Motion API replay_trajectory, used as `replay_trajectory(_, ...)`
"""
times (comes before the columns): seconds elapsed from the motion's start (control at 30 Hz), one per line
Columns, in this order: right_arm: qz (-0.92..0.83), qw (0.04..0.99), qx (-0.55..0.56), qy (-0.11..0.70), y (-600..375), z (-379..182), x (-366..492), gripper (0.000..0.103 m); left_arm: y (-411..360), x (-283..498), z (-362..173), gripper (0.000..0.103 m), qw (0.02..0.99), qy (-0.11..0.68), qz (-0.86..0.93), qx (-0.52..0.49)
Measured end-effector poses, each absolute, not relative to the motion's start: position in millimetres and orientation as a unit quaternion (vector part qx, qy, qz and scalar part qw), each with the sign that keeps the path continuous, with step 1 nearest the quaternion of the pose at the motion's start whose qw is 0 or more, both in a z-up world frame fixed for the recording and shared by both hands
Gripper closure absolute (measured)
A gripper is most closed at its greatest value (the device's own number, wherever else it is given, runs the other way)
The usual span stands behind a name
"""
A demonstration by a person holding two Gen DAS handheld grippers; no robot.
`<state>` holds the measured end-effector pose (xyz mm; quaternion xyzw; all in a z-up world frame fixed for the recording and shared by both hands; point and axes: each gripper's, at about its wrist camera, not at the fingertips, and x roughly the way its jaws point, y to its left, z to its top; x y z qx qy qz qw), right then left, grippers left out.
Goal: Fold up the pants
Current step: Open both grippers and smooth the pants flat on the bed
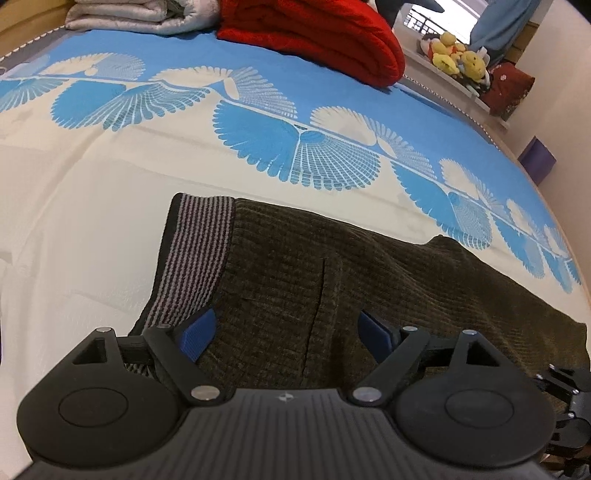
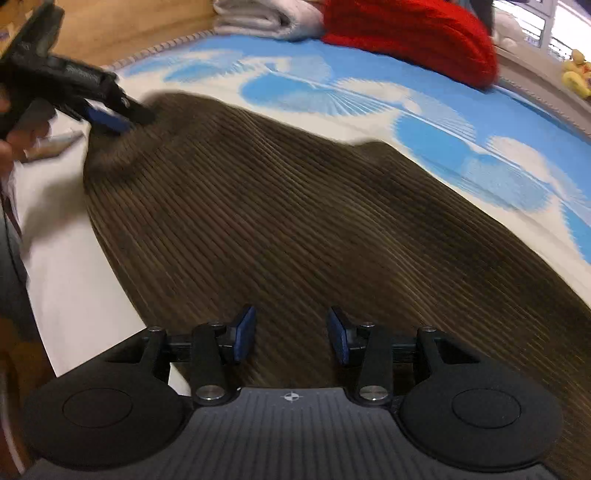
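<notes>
Dark olive corduroy pants [image 1: 332, 273] lie flat on the bed, with a grey striped waistband [image 1: 195, 254] at their left end. My left gripper [image 1: 286, 338] is open, low over the waist area, its blue pads on either side of the cloth near the waistband. My right gripper [image 2: 291, 336] is open over the pants [image 2: 295, 206] further along the legs, holding nothing. In the right wrist view the left gripper [image 2: 107, 118] shows at the far left, at the waist end of the pants.
The bed has a cream and blue fan-patterned cover [image 1: 258, 140]. A folded red blanket [image 1: 317, 37] and a folded grey-white blanket [image 1: 136, 18] lie at the far end. Plush toys [image 1: 458, 55] sit on a ledge to the right. A wooden floor [image 2: 122, 33] lies beyond the bed.
</notes>
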<state>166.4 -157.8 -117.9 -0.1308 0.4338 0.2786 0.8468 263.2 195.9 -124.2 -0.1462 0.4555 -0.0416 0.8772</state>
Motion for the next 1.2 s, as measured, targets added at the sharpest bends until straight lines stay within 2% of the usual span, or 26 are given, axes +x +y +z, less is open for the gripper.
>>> replay_trajectory(0.2,0.204,0.857,-0.146,0.450,-246,-111,136,0.054,194,254,-123,0.015,0.882,0.449,-0.031,-0.142)
replay_trajectory(0.23,0.175,0.861,-0.141,0.457,-266,-110,132,0.051,191,251,-122,0.015,0.884,0.447,-0.027,-0.132)
replay_trajectory(0.27,0.144,0.865,-0.132,0.462,-282,-109,130,0.039,188,249,-121,0.015,0.887,0.444,-0.023,-0.124)
replay_trajectory(0.37,0.026,0.871,-0.059,0.486,-334,-110,132,0.024,173,239,-114,0.015,0.899,0.429,-0.012,-0.087)
replay_trajectory(0.53,-0.119,0.872,0.030,0.474,-381,-114,122,0.026,148,221,-98,0.015,0.913,0.401,-0.022,-0.069)
replay_trajectory(0.6,-0.136,0.884,0.045,0.446,-386,-105,113,0.026,140,212,-91,0.013,0.920,0.384,-0.025,-0.070)
replay_trajectory(0.63,-0.141,0.891,0.049,0.430,-388,-100,107,0.026,136,208,-89,0.007,0.922,0.378,-0.023,-0.074)
replay_trajectory(0.67,-0.149,0.897,0.056,0.413,-389,-96,103,0.026,133,203,-87,0.006,0.924,0.372,-0.018,-0.081)
replay_trajectory(0.77,-0.191,0.905,0.099,0.367,-407,-86,88,0.026,123,192,-85,0.005,0.929,0.359,-0.009,-0.090)
replay_trajectory(1.0,-0.261,0.868,0.303,0.295,-485,-91,44,0.025,95,174,-88,0.005,0.933,0.355,-0.017,-0.060)
replay_trajectory(1.2,-0.278,0.876,0.286,0.272,-495,-101,42,0.025,101,172,-105,0.005,0.929,0.365,-0.001,-0.057)
